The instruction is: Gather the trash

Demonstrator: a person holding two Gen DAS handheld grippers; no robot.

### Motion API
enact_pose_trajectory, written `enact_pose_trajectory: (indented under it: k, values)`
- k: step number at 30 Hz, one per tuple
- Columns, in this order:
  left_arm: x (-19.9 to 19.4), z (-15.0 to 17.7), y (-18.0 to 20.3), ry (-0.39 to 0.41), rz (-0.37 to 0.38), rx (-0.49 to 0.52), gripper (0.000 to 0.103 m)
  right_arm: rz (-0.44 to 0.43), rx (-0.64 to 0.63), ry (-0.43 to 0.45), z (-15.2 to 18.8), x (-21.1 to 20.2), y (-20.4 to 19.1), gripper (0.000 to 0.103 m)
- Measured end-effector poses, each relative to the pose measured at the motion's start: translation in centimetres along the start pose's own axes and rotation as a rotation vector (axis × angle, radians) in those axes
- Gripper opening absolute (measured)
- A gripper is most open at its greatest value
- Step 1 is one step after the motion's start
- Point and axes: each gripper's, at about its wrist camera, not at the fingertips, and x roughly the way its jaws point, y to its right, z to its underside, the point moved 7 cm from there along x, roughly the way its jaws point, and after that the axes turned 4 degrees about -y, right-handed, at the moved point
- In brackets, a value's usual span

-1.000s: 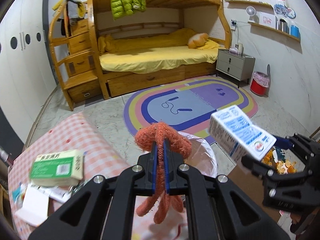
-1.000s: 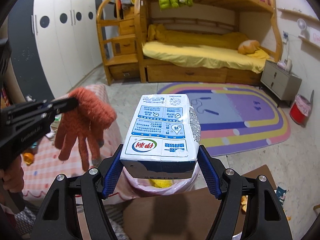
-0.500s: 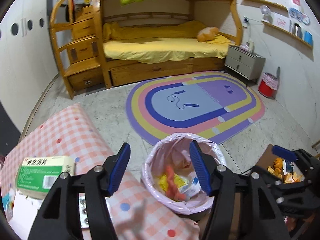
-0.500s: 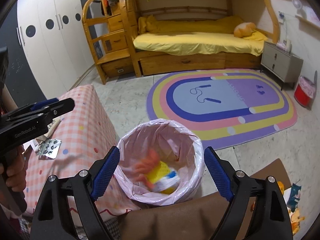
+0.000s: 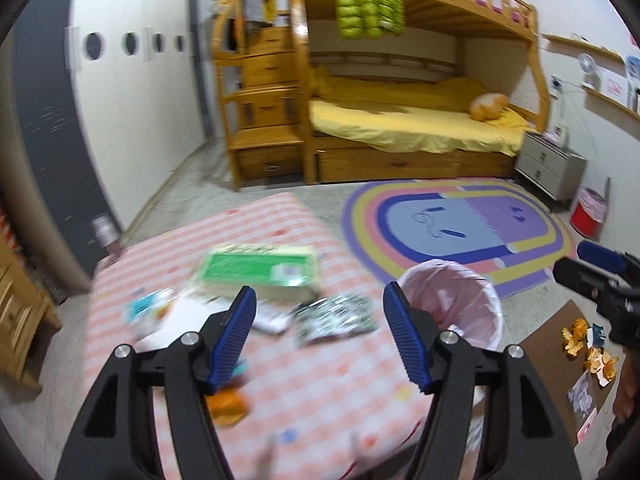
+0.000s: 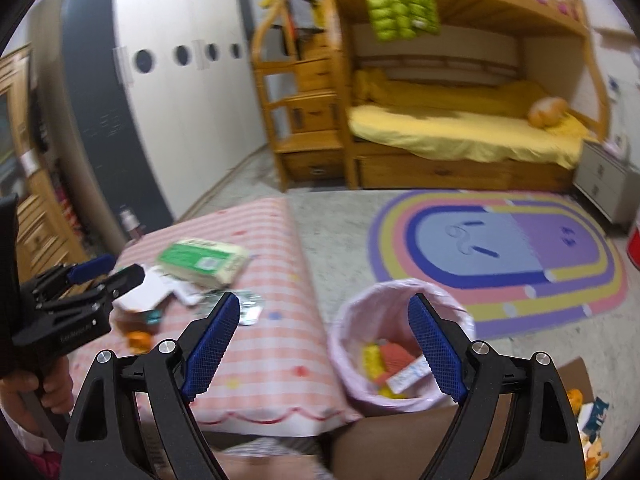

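Fingers [image 5: 320,332] spread above littered table [image 5: 320,380]

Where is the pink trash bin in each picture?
Left wrist view: the pink trash bin sits lower right of centre, just past the right fingertip of the left tool, beside the checked table.
Right wrist view: the bin is low in the middle, between the right tool's fingers.
Shared landmark: the rainbow rug behind the bin.

Wooden bunk bed [image 5: 420,92], green jacket [image 5: 368,0], rainbow rug [image 5: 456,228].
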Motion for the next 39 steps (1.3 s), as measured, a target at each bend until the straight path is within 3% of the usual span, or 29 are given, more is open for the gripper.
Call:
enact_pose_trajectory:
  k: [2, 7, 9, 18, 26, 32, 39]
  values:
    - [-2.1, 1.3, -2.4, 0.010, -0.042, -0.026, 0.066, -0.026, -0.030, 0.001, 0.0, -0.4, -2.0, 0.081]
    - [-4.7, 3.9, -6.8, 0.020, -0.098, -0.110, 0.069, -0.050, -0.124, -0.023, 1.0, -0.5, -6.5, 0.051]
    - [-4.9, 4.9, -8.2, 0.008, -0.113, -0.144, 0.069, -0.073, -0.155, -0.043, 1.6, -0.1, -7.9, 0.048]
    - [-5.0, 8.3, -14.5, -0.013, -0.180, -0.252, 0.070, -0.119, -0.220, -0.073, 1.7, 2.2, -13.4, 0.049]
    - [-3.5, 8.5, -18.6, -0.038, -0.211, -0.263, 0.073, -0.105, -0.213, -0.090, 1.1, 4.8, -15.8, 0.051]
    - [-1.2, 7.4, -18.5, -0.031, -0.200, -0.265, 0.076, -0.073, -0.250, -0.129, 1.0, 7.9, -15.4, 0.052]
    - [1.4, 5.4, -16.8, -0.045, -0.208, -0.242, 0.079, -0.098, -0.267, -0.181, -0.2, 12.1, -13.5, 0.053]
